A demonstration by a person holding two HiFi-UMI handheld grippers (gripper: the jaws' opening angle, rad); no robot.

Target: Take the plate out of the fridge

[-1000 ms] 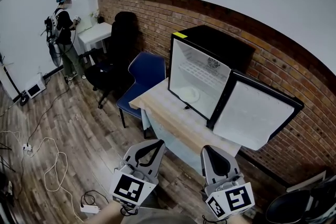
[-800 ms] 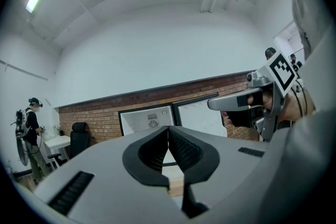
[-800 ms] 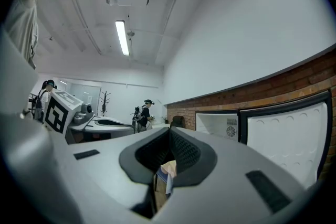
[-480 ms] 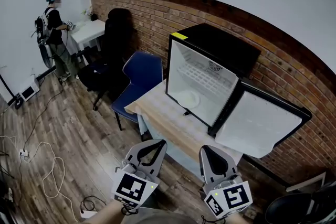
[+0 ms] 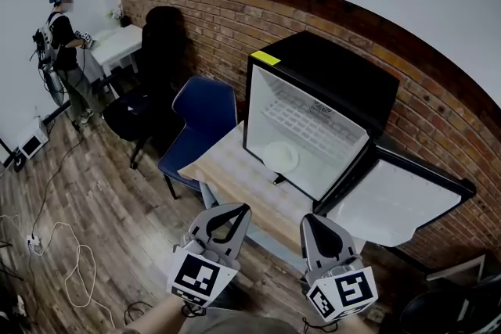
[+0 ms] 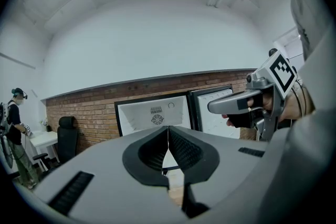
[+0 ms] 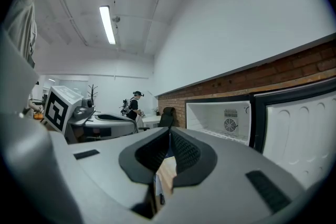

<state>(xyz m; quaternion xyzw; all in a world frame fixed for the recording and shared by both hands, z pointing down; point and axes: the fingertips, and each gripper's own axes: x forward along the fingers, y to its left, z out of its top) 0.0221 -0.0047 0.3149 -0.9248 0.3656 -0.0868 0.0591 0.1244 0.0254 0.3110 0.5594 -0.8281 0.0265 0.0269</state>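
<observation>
your left gripper (image 5: 237, 209) and right gripper (image 5: 308, 220) both have their fingers closed on nothing, side by side just short of the desk (image 5: 235, 180). the plate (image 5: 280, 157) lies on the bottom of the open fridge (image 5: 329, 70), well apart from both grippers.

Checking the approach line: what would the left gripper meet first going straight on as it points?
Probably the open mini fridge: the shut left gripper aims into its white interior, above the wooden table; depth is unclear.
</observation>
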